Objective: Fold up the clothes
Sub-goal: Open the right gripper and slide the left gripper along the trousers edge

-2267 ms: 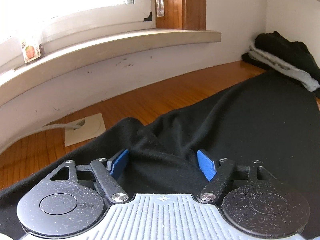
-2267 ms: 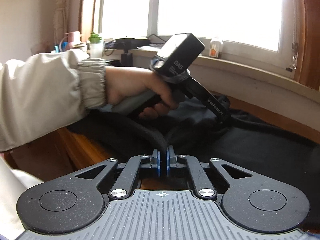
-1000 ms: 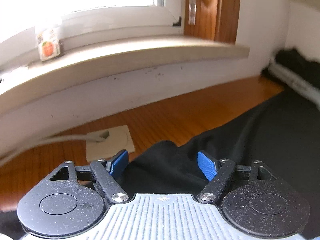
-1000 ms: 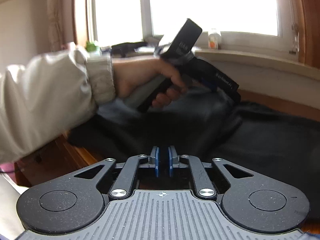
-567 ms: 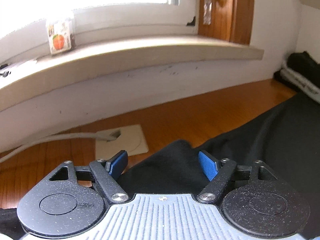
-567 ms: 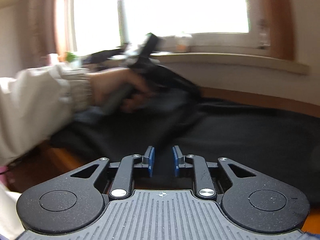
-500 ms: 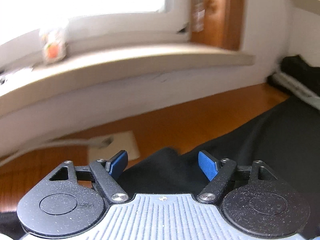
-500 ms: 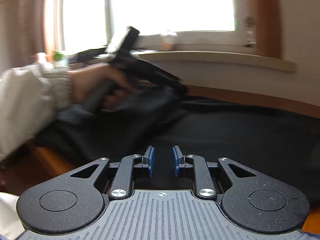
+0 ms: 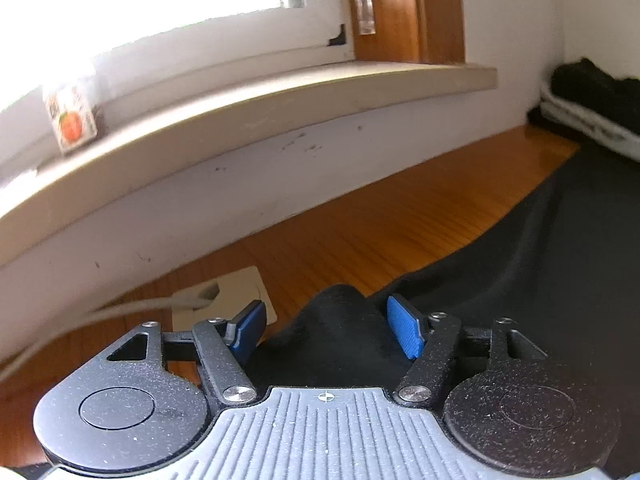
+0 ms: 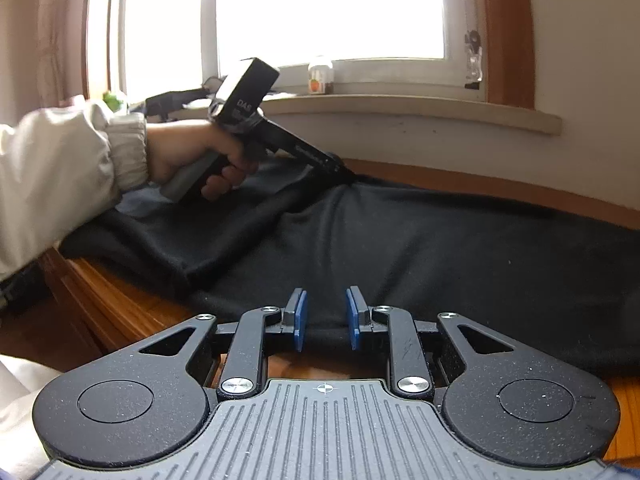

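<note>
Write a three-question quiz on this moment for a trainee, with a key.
1. True or false: the black garment hangs from the windowsill.
2. What stands on the windowsill? A. a small carton with an orange fruit picture; B. a desk lamp; C. a stack of books.
3. What lies between the pads of the right gripper?
Key: 1. False: it lies spread on the wooden table. 2. A. 3. The garment's near edge, with the pads apart and not pressing on it.
</note>
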`<action>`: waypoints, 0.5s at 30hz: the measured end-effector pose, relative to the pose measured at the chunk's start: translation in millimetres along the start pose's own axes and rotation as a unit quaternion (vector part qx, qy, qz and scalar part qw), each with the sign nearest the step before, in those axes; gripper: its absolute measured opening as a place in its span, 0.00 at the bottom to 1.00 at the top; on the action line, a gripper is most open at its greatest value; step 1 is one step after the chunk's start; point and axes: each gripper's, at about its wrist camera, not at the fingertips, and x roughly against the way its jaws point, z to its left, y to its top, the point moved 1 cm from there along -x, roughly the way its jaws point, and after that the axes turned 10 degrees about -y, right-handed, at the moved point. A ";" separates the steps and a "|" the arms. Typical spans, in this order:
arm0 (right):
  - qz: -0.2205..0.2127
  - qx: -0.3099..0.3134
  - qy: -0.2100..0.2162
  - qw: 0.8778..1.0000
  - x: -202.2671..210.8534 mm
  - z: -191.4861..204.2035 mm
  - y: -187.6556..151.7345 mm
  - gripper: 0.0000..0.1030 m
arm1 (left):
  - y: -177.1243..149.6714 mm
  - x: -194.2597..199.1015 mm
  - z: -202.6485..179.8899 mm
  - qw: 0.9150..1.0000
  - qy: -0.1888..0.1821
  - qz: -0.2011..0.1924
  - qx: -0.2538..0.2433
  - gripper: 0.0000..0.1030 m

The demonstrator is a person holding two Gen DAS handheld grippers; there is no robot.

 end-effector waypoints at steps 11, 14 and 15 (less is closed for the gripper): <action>-0.005 -0.052 -0.125 0.991 14.6 -67.9 4.4 0.33 | 18.2 -3.9 -39.5 0.998 -0.007 0.004 -0.055 0.72; -0.003 -0.049 -0.140 0.989 17.0 -81.1 -1.0 0.33 | 24.4 -18.5 -45.0 0.997 -0.002 0.023 -0.075 0.63; -0.006 -0.047 -0.139 0.989 18.3 -82.4 -2.9 0.33 | 25.3 -21.8 -44.0 0.997 -0.005 0.025 -0.074 0.62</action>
